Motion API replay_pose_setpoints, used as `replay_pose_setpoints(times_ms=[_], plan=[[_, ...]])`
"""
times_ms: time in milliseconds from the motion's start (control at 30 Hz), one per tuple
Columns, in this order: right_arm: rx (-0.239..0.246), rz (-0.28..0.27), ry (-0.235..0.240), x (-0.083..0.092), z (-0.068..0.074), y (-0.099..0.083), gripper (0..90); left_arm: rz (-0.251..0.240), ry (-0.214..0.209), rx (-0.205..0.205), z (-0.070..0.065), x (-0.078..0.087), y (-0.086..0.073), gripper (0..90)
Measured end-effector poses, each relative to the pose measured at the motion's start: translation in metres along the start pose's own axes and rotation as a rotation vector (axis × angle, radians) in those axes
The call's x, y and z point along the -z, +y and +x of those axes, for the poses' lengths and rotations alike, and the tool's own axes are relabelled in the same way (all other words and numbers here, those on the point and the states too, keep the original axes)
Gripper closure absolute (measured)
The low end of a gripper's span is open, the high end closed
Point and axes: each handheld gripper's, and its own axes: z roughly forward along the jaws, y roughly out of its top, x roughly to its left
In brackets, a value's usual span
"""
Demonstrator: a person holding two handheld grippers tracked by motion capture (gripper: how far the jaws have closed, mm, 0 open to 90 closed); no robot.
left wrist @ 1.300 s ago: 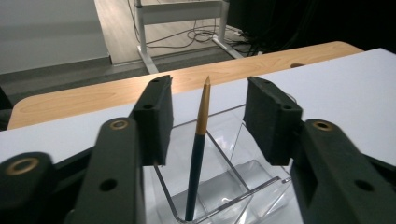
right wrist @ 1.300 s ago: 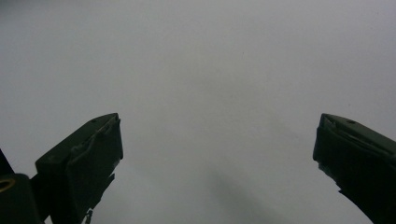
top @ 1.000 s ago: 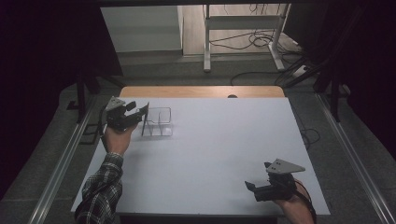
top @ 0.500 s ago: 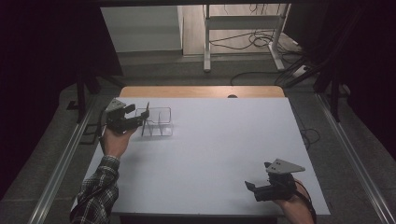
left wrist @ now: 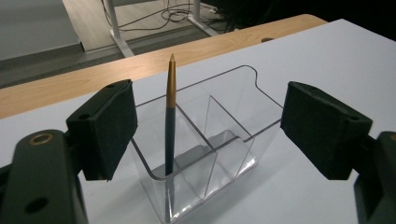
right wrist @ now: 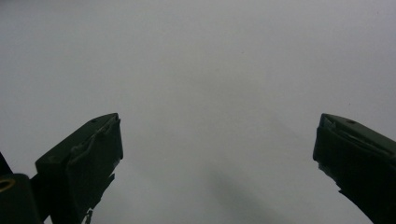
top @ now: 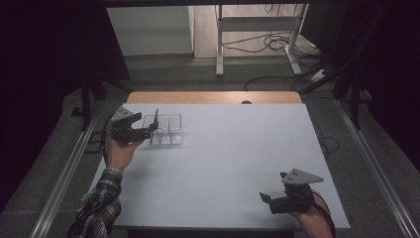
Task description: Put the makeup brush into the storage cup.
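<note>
Two grippers work over one white table (top: 223, 163); the landmark is a clear plastic organizer (top: 166, 130), a small see-through box split into compartments, standing near the table's far left corner; a dark pen with a gold upper end (left wrist: 170, 112) stands nearly upright in the organizer's nearest compartment, its tip rising above the rim and its lower end down at the bottom of that compartment; in the high view the pen (top: 155, 125) shows as a thin dark stroke at the organizer's left end.

The left gripper (left wrist: 205, 135) sits just beside the organizer, at its left end; its jaws have just been opening and now stand released, wide apart, one pad on each side of the organizer's near end; the pen stands free between them, touched by neither pad; the left pad (left wrist: 108, 126) is close to the pen but clear of it; in the high view the left gripper (top: 151, 130) is borne by a hand with a plaid sleeve.

The right gripper (top: 266, 197) rests well apart from the organizer, near the table's near right corner; in its own view the right gripper (right wrist: 217, 158) has its jaws spread with bare tabletop between them, grasping nothing.
</note>
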Motion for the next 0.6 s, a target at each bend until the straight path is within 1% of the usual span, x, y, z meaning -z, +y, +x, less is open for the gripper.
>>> replay_pose_setpoints(times_ms=[167,400,600], plan=[[0.001,0.000,0.000,0.0000,-0.0001,0.0000,1.7,0.003,-0.018,0.006,-0.0020,0.0020,-0.0001,17.1],[0.001,-0.002,-0.001,0.0001,-0.0001,0.0001,1.7,0.013,-0.039,0.001,-0.0069,0.0045,-0.0013,14.7],[0.002,-0.002,-0.002,0.0000,0.0000,0.0001,1.7,0.018,-0.058,0.010,-0.0091,0.0077,-0.0030,12.7]])
